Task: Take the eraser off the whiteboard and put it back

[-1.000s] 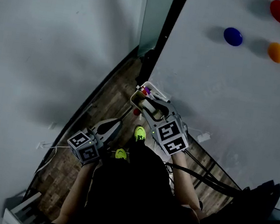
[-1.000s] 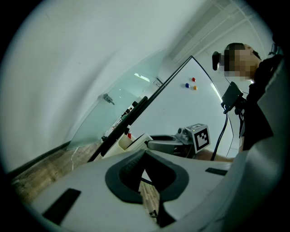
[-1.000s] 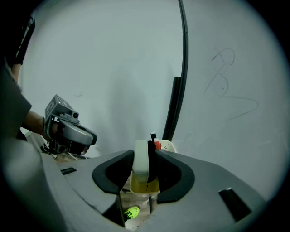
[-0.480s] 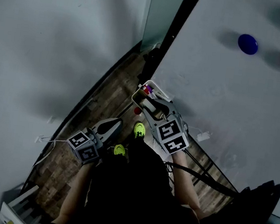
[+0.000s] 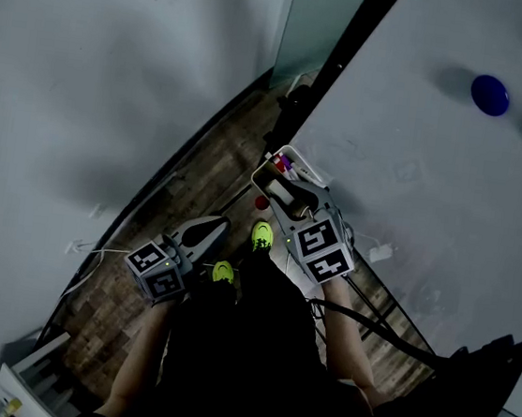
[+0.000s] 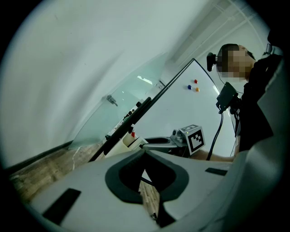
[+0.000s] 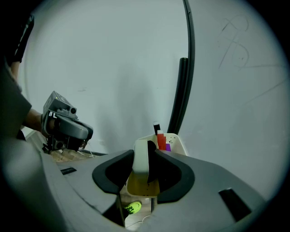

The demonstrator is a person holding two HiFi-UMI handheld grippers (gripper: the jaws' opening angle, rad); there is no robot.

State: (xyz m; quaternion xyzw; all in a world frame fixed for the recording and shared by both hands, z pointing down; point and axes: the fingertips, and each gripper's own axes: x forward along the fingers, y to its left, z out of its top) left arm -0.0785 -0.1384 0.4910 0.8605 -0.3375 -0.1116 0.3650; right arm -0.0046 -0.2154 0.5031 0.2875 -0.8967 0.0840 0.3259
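My right gripper [image 5: 280, 187] is shut on the eraser [image 7: 141, 159], a white block with a dark felt face, which stands upright between the pads. It hangs just in front of a white holder [image 7: 176, 142] with red, purple and black markers, fixed at the bottom corner of the whiteboard [image 5: 416, 175]. In the head view the eraser [image 5: 285, 195] sits at the holder's [image 5: 296, 167] near edge. My left gripper [image 5: 209, 231] is low at the left, away from the board. Seen in its own view, the left gripper [image 6: 145, 153] has its tips together with nothing between them.
The whiteboard's black post [image 5: 340, 62] runs up beside a glass panel [image 6: 113, 113]. A blue magnet [image 5: 490, 94] is on the board. A grey wall [image 5: 87, 87] fills the left, with wooden floor [image 5: 177, 202], cables, a white box [image 5: 32, 378] and a black bag [image 5: 475, 390] below.
The head view has drifted, so the magnets slide toward the right edge and the red one leaves the picture. Both grippers keep their places and the eraser stays held.
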